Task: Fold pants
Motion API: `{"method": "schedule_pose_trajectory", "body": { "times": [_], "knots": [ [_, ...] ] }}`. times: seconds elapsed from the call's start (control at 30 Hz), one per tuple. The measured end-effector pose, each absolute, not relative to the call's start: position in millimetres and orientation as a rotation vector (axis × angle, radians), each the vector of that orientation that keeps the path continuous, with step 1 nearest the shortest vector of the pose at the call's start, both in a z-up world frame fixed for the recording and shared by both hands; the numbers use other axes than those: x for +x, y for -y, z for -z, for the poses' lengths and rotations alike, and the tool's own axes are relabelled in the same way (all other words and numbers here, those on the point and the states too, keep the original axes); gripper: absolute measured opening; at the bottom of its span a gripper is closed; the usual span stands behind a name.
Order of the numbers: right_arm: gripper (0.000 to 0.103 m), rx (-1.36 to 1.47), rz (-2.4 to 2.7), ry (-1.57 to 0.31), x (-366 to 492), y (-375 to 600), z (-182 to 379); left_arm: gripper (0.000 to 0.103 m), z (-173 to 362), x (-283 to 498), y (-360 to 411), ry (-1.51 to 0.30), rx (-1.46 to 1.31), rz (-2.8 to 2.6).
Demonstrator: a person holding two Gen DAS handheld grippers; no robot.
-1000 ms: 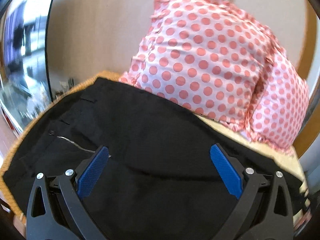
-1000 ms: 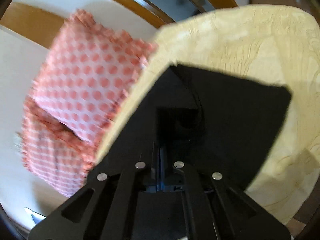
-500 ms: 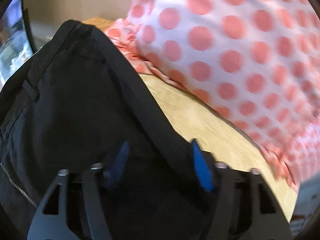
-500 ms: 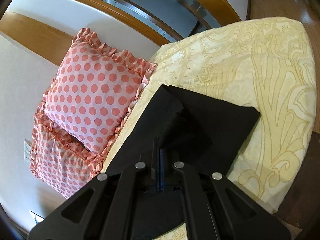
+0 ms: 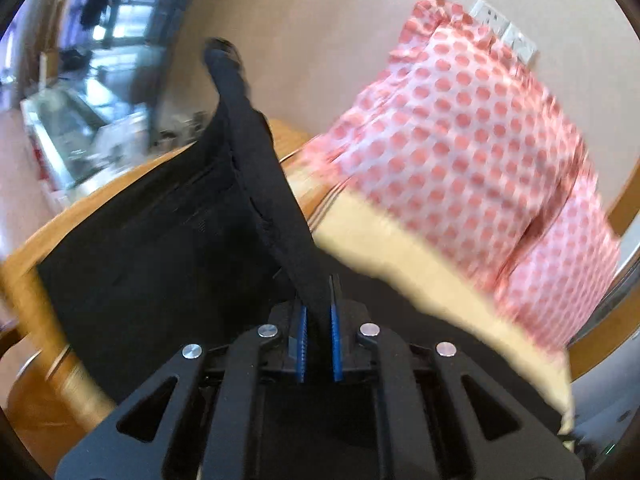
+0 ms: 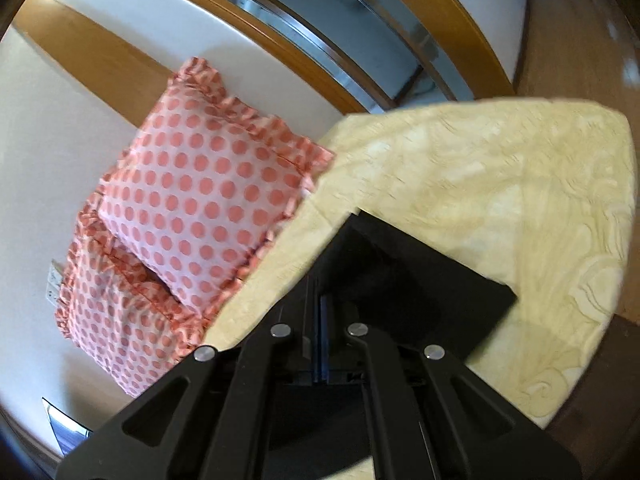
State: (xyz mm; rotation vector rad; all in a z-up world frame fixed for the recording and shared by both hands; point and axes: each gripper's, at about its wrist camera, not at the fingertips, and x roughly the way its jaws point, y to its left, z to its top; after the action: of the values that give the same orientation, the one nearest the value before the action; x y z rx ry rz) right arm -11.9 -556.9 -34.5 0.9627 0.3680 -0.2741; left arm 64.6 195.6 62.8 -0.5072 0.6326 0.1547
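**Fabrics and finishes, quick rundown**

Black pants (image 5: 168, 248): matt woven cloth, stitched seam along the raised edge. Pillows (image 6: 200, 196): soft, thin cloth with salmon dots on pale pink, ruffled hems. Bedspread (image 6: 500, 184): cream cloth, faint sheen, raised swirl pattern. Bed frame (image 5: 36, 304): glossy varnished wood. Left gripper (image 5: 318, 340): matt black plastic with shiny metal pins; fingers (image 5: 335, 344) lined with ribbed blue pads. Right gripper (image 6: 320, 344): same matt plastic and pins.

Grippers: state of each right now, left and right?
Left gripper: jaws closing on the black pants.
Right gripper: shut on the pants.
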Motion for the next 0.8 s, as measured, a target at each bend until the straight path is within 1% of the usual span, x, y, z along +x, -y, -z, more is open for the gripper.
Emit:
{"method": "schedule_pose_trajectory", "body": {
  "times": [0.07, 0.17, 0.27, 0.33, 0.4, 0.47, 0.6, 0.8],
  "knots": [
    [0.000, 0.973, 0.289, -0.390, -12, 557, 42, 0.009, -33, 37, -197, -0.691, -0.498, -0.180],
    [0.001, 0.985, 0.298, -0.403, -13, 559, 49, 0.009, -8, 16, -201, -0.741, -0.554, -0.186],
    [0.001, 0.987, 0.291, -0.409, -13, 561, 46, 0.009, -8, 13, -200, -0.736, -0.579, -0.179],
    [0.000, 0.969, 0.274, -0.348, -20, 560, 33, 0.009, -11, 10, -201, -0.734, -0.574, -0.177],
    [0.000, 0.921, 0.351, -0.383, -21, 560, 28, 0.010, -12, 11, -198, -0.745, -0.561, -0.159],
    [0.000, 0.952, 0.379, -0.436, -24, 563, 40, 0.010, -12, 15, -195, -0.747, -0.552, -0.154],
    [0.000, 0.968, 0.393, -0.411, -44, 559, 47, 0.010, -11, 16, -196, -0.749, -0.552, -0.141],
    [0.001, 0.967, 0.433, -0.465, -49, 559, 61, 0.010, -10, 18, -198, -0.752, -0.532, -0.112]
  ]
}}
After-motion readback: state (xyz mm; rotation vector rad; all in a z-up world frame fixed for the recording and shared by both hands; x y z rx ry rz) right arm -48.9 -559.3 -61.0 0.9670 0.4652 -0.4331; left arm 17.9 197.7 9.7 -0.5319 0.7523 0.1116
